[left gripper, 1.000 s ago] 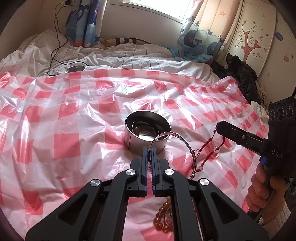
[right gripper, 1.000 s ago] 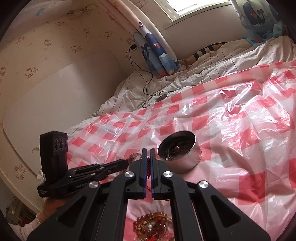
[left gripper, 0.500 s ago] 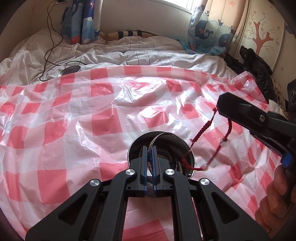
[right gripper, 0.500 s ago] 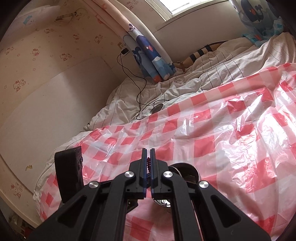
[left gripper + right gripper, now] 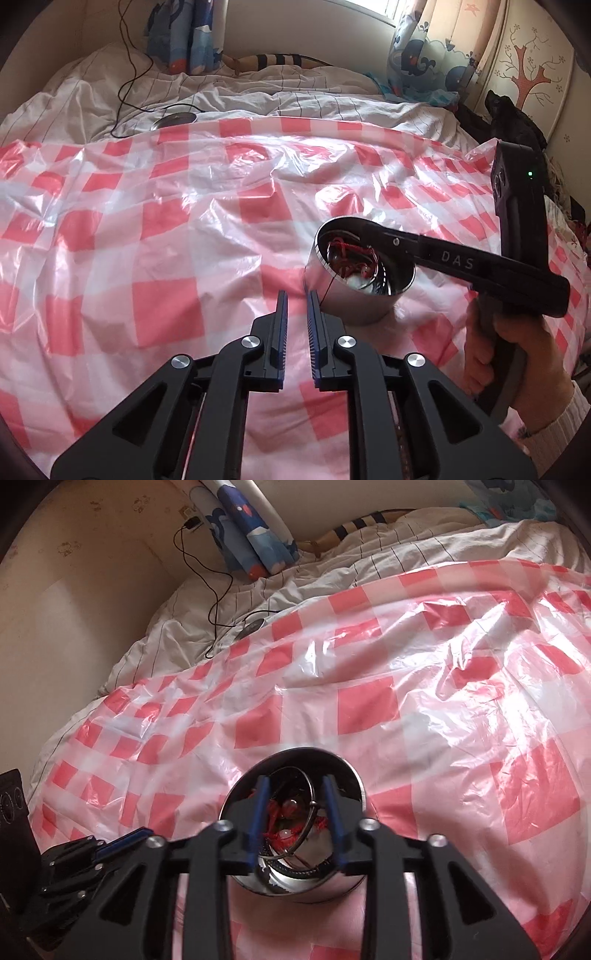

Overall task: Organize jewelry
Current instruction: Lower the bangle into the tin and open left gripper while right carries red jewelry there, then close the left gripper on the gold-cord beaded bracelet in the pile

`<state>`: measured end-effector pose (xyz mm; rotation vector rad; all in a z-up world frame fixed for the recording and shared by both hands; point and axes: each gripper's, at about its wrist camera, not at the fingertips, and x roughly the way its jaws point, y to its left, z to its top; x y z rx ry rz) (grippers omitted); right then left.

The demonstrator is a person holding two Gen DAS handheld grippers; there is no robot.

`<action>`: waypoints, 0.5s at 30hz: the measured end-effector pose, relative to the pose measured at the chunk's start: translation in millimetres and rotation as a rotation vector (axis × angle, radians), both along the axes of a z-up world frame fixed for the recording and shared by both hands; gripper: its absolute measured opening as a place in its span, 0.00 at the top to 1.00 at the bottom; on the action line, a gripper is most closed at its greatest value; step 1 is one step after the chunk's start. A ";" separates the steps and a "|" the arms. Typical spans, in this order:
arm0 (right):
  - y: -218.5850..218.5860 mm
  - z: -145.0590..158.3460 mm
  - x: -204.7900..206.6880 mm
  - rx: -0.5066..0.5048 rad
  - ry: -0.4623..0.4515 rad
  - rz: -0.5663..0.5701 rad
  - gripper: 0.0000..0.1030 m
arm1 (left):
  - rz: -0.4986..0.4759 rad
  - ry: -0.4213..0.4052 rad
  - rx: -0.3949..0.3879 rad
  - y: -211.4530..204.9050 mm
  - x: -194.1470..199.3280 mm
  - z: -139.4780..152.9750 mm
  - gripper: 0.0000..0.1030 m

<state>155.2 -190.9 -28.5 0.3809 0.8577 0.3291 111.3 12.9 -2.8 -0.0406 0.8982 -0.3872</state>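
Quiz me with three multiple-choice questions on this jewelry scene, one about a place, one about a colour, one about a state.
1. Where is the red cord bracelet?
A. on the sheet
B. in the metal tin
C. on the cable

2. What colours is the plastic sheet?
A. blue and white
B. green
C. red and white

3. How is the right gripper?
A. open over the tin
B. shut on a ring
C. lying flat on the bed

Answers: B, red cord lies inside the tin; C, red and white checks; A, its jaws have just been opening and grip nothing.

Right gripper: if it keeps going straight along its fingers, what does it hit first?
Probably the jewelry in the steel bowl: the right gripper, fingers apart and empty, sits over the bowl's mouth, with the red cord bracelet and silver bangle just beyond. Depth is unclear.
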 end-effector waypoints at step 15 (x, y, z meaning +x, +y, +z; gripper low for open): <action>-50.2 13.5 -171.4 -0.112 -0.023 -0.074 0.38 | -0.125 0.071 -0.065 -17.2 -94.4 -34.3 0.66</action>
